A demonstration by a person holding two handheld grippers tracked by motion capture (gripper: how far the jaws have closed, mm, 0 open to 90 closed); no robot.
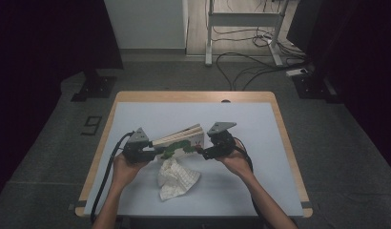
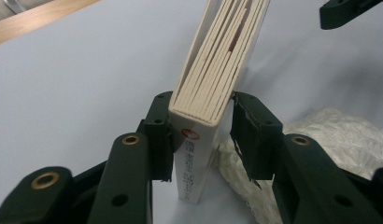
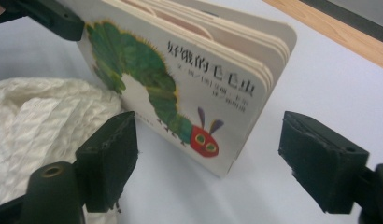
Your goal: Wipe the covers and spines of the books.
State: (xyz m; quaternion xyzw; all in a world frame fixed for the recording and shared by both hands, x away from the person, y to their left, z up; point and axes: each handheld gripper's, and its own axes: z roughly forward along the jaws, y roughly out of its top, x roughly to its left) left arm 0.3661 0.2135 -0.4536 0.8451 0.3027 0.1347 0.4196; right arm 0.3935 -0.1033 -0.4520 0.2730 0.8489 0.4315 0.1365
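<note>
Two tongs at one board book standing on edge on the table: left tongs clamp its spine end, right tongs gape at the far corner, we see no contact; long axis runs between them

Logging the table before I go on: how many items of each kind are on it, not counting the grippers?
Board book, stood on edge, spine end clamped in the left gripper: 1
Crumpled white cloth, lying by the book: 1
Total: 2
The right gripper is open at the book's other end, holding nothing.
</note>
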